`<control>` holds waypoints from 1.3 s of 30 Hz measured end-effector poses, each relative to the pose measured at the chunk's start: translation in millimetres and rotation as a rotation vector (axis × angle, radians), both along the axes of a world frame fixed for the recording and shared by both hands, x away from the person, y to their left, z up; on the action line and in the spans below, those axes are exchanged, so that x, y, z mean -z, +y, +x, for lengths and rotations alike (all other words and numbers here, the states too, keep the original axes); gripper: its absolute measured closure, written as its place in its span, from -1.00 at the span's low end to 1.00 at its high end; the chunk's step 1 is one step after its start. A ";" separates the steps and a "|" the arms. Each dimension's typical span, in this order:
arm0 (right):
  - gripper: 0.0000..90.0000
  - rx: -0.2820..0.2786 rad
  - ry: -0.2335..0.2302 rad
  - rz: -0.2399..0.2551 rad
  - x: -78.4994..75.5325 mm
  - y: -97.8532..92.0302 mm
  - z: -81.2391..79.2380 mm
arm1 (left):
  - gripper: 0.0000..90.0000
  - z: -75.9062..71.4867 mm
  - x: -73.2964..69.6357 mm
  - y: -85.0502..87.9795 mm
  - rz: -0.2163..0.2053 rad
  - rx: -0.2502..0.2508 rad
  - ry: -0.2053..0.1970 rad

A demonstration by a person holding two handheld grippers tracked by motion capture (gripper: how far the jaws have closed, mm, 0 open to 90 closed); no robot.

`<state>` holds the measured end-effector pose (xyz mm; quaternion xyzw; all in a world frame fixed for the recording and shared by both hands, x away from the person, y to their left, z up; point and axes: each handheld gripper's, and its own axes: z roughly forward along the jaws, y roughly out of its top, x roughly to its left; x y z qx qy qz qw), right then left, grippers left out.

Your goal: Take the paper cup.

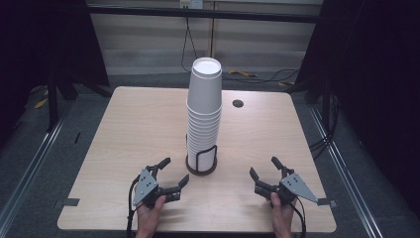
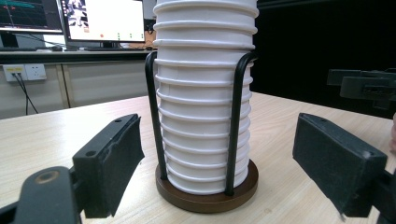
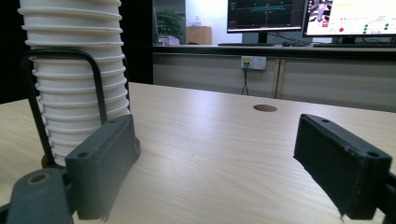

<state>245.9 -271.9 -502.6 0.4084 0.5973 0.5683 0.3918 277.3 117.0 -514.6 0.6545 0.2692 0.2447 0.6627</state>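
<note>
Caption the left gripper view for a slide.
Open left gripper faces a stack of white paper cups in a black wire holder on the table.

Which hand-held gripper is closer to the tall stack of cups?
Left. The left hand-held gripper sits just beside the cup stack, apart from it. The right hand-held gripper is farther off.

Overhead plus two low views, shared cup stack [image 1: 203, 116]

Overhead light is even on the desk [image 1: 124, 144]; dark surround in the high view. Soft short shadows under the cups [image 1: 203, 119]. Monitors [image 2: 105, 18] blow out to white in the gripper views. Near jaws slightly soft, background mildly blurred. All frames low-res and a bit noisy.
</note>
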 end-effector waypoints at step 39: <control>-0.69 -0.149 0.113 0.017 -31.7 7.1 11.9 | -0.65 -0.1 0.0 0.1 0.000 0.004 -0.002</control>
